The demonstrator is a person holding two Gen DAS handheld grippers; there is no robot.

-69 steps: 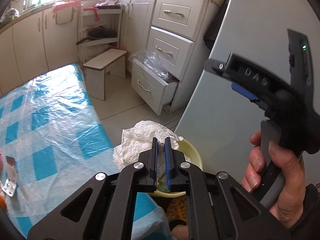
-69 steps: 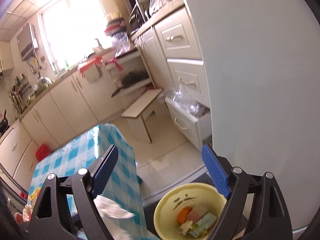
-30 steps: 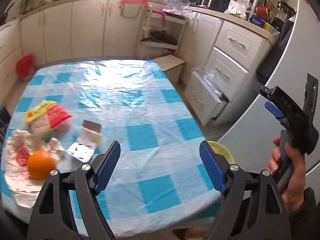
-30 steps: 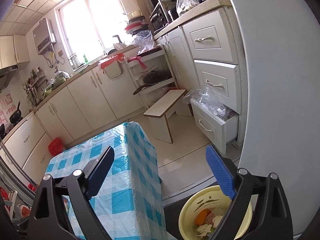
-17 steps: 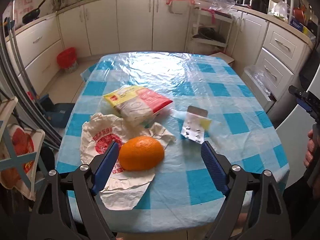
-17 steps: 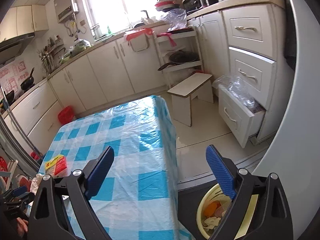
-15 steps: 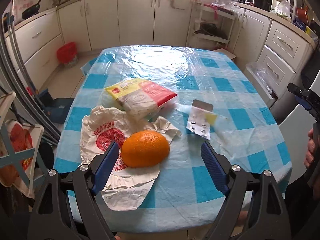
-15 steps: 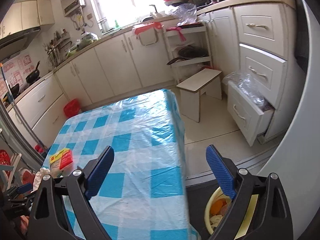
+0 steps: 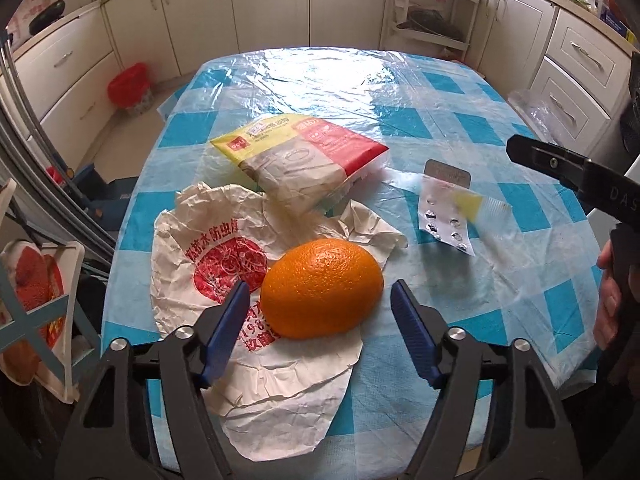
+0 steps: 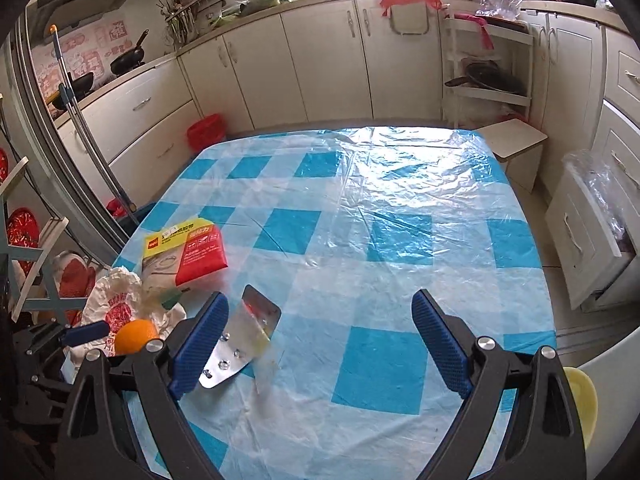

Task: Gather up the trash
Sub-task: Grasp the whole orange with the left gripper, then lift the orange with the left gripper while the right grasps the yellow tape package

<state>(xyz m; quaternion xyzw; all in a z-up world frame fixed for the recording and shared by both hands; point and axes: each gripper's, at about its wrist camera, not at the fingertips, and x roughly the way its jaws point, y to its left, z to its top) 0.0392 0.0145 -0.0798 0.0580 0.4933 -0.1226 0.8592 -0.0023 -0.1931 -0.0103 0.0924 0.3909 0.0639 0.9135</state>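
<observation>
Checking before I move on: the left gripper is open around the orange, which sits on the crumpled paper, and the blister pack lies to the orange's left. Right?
Not quite. In the left wrist view the blister pack lies to the right of the orange, not the left. The rest holds: the left gripper is open around the orange, its jaws just closing in, and the orange sits on the crumpled paper.

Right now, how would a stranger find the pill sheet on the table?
Look at the blue checked table. Right of the orange and the crumpled paper lies the pill sheet. It alone is silver foil with small round blisters.
</observation>
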